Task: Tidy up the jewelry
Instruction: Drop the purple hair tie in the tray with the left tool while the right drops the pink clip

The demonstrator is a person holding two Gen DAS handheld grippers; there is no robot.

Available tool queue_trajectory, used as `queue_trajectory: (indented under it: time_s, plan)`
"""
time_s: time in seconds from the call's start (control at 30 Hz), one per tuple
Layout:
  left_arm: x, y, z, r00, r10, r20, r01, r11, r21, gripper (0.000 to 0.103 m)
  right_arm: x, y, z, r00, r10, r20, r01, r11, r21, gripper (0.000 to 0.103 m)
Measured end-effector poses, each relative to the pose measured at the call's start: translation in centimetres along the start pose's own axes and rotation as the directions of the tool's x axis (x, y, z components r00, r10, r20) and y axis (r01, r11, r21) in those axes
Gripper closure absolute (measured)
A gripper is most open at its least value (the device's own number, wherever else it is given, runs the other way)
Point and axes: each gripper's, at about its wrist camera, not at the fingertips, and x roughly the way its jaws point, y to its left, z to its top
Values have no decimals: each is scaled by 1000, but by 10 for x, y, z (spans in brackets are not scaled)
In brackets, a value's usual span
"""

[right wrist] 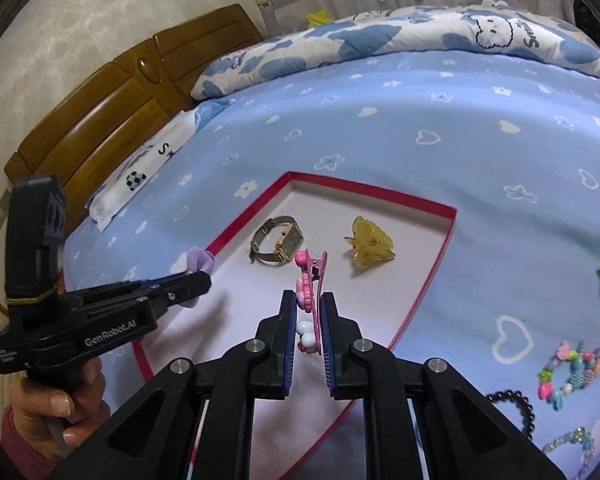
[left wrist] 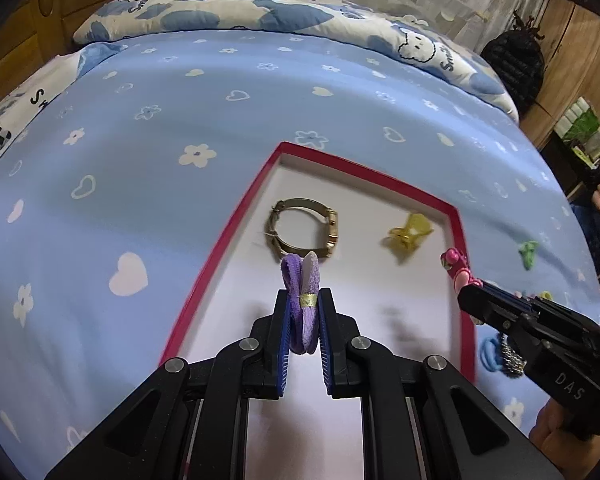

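Pink hair clip [right wrist: 310, 300] lengthwise upward in clamped right gripper [right wrist: 309, 304]; purple hair tie [left wrist: 303, 304] in left gripper [left wrist: 304, 308].

Left black two-finger gripper [left wrist: 304, 300] at lower centre of its view, blue pads clamped together, tilted downward, right black two-finger gripper [right wrist: 305, 304] likewise clamped, bare hand [right wrist: 60, 404] gripping the left handle at lower left

One red tray [right wrist: 440, 248], one watch [right wrist: 278, 242], one yellow claw clip [right wrist: 370, 246], one purple hair tie [left wrist: 302, 300], one pink hair clip [right wrist: 314, 284], two hand-held grippers [left wrist: 304, 316] [right wrist: 309, 316].
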Motion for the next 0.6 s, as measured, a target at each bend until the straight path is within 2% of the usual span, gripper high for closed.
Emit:
queue_trajectory:
  time_s: [0.33, 0.47, 0.6]
  plan:
    - [37, 0, 11, 998, 19, -60, -18, 1000, 18, 91, 36, -5, 4, 997, -33, -73, 32, 999, -14, 92]
    - [46, -3, 10, 996, 58, -72, -56, 998, 39, 91, 46, -8, 7, 994, -50, -101, 47, 999, -24, 92]
    - [53, -4, 8, 994, 66, -90, -63, 997, 43, 90, 54, -8, 7, 990, -59, -127, 55, 998, -36, 92]
